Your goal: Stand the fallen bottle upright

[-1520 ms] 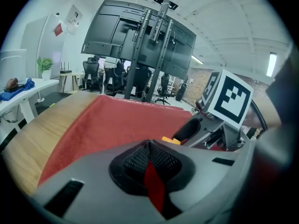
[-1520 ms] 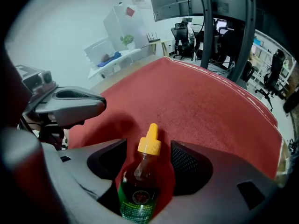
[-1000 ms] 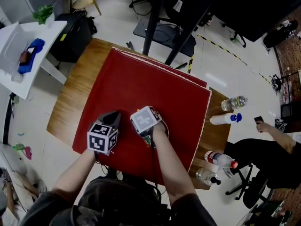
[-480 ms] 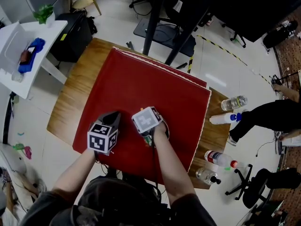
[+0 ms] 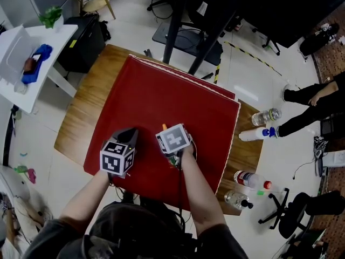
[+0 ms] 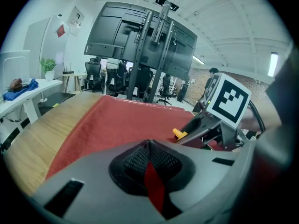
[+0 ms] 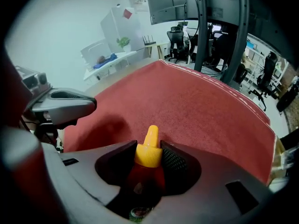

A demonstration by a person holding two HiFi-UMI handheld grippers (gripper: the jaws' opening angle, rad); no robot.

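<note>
right gripper [image 7: 149, 149] is clamped on the yellow-capped bottle [image 7: 147, 158] over the red cloth [image 7: 201, 106], and i see the left gripper [image 6: 148, 166] beside it closed on nothing.

Wooden table [image 5: 80, 115], pale floor [image 5: 253, 74]

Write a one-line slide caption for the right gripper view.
Right gripper clamped on a yellow-capped, dark red bottle over the red cloth.
</note>
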